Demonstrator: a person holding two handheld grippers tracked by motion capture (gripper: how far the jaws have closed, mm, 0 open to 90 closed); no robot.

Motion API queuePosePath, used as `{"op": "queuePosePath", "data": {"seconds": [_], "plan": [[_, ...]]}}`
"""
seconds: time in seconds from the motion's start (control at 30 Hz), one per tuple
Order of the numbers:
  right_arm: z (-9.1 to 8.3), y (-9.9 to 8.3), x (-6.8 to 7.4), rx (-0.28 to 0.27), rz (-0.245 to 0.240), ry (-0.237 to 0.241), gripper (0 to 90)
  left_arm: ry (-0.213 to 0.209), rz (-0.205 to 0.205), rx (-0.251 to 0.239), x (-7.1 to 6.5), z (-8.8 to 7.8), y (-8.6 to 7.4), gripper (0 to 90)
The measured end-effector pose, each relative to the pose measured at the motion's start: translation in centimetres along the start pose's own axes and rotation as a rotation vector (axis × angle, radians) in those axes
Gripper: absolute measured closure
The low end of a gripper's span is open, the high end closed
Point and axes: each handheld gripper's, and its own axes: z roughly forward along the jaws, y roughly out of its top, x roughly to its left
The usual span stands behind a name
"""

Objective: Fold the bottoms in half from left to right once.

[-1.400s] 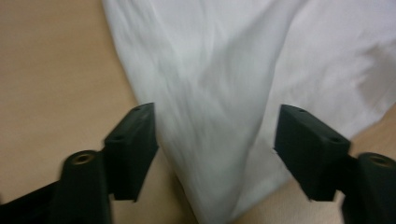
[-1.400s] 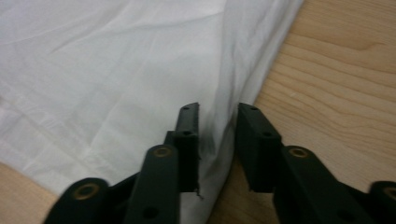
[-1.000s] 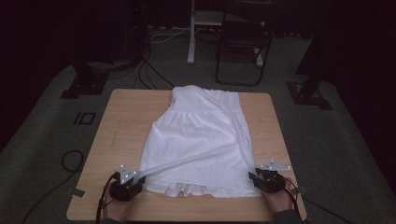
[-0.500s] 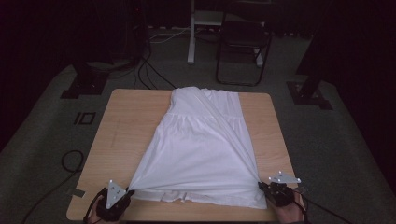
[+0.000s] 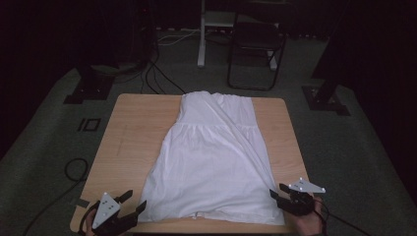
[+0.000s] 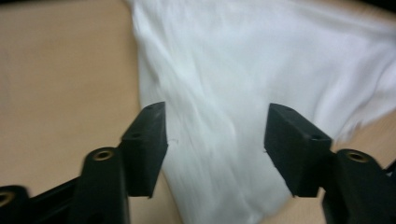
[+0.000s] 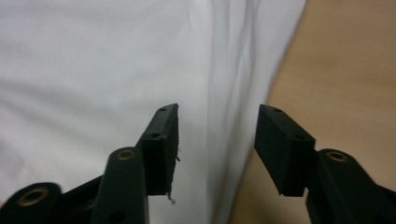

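A white dress (image 5: 214, 157) lies spread flat on the wooden table (image 5: 133, 132), bodice at the far end and hem along the near edge. My left gripper (image 5: 135, 199) is just off the hem's left corner, and its jaws have just been opening. In the left gripper view the left gripper (image 6: 215, 114) stands open above the dress (image 6: 243, 79), gripping nothing. My right gripper (image 5: 278, 191) is at the hem's right corner, jaws also just opened. In the right gripper view the right gripper (image 7: 217, 112) stands open over the dress's side edge (image 7: 229, 70), clear of the cloth.
Bare wood (image 5: 287, 142) flanks the dress on both sides. Beyond the table a black chair (image 5: 255, 44) and a white post (image 5: 201, 34) stand on dark carpet. Cables (image 5: 74, 169) lie on the floor at the left, and black stand feet (image 5: 324, 98) sit at both far corners.
Both grippers drew the hem corners outward and toward the near edge, then let go. Their jaws now stand open, and the left gripper has pulled back from the cloth.
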Motion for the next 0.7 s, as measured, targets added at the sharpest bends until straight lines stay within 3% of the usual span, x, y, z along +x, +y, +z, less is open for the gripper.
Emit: {"op": "queuePosePath", "data": {"seconds": [0.03,0.07,0.1,0.13,0.17,0.2,0.23,0.27,0.33,0.43,0.5,0.67,0.7], "plan": [[0.4,1.6,-0.2,-0.038,-0.019,0.005,47.3,0.005,-0.004,-0.012,0.4,0.2,0.6,36.2],[0.4,1.6,-0.2,-0.038,-0.019,0.005,47.3,0.014,-0.004,-0.014,0.8,0.4,1.0,36.2],[1.5,3.3,-0.4,-0.053,-0.041,0.005,47.1,0.06,-0.004,-0.022,2.0,1.7,1.9,36.1],[1.5,3.3,-0.4,-0.053,-0.041,0.005,47.1,0.06,-0.004,-0.022,2.0,1.7,1.9,36.1],[3.2,5.0,-0.6,-0.054,-0.062,0.007,47.3,0.059,-0.025,-0.011,3.0,3.0,2.4,36.1],[3.2,5.0,-0.6,-0.054,-0.062,0.007,47.3,0.066,-0.04,-0.01,3.7,4.1,2.8,36.1],[5.1,6.5,-0.8,-0.041,-0.087,0.004,47.4,0.06,-0.066,0.01,5.2,6.7,3.7,36.1],[5.1,6.5,-0.8,-0.041,-0.087,0.004,47.4,0.06,-0.066,0.01,5.2,6.7,3.7,36.1],[7.3,8.0,-1.1,-0.036,-0.1,0.021,47.2,0.052,-0.083,0.048,6.6,10.0,4.8,36.2],[10.0,9.6,-1.6,-0.018,-0.083,0.023,46.6,0.032,-0.104,0.13,8.0,14.3,5.8,35.6],[12.5,10.8,-2.1,-0.002,-0.058,0.009,46.6,0.003,-0.151,0.172,8.8,17.1,6.2,35.7],[14.8,11.5,-2.5,0.013,-0.023,0.016,48.2,0.002,-0.17,0.278,9.1,21.5,6.7,36.0],[15.3,11.6,-2.5,0.038,-0.032,0.008,57.6,-0.004,-0.173,0.289,9.2,22.1,6.7,38.9]]}}
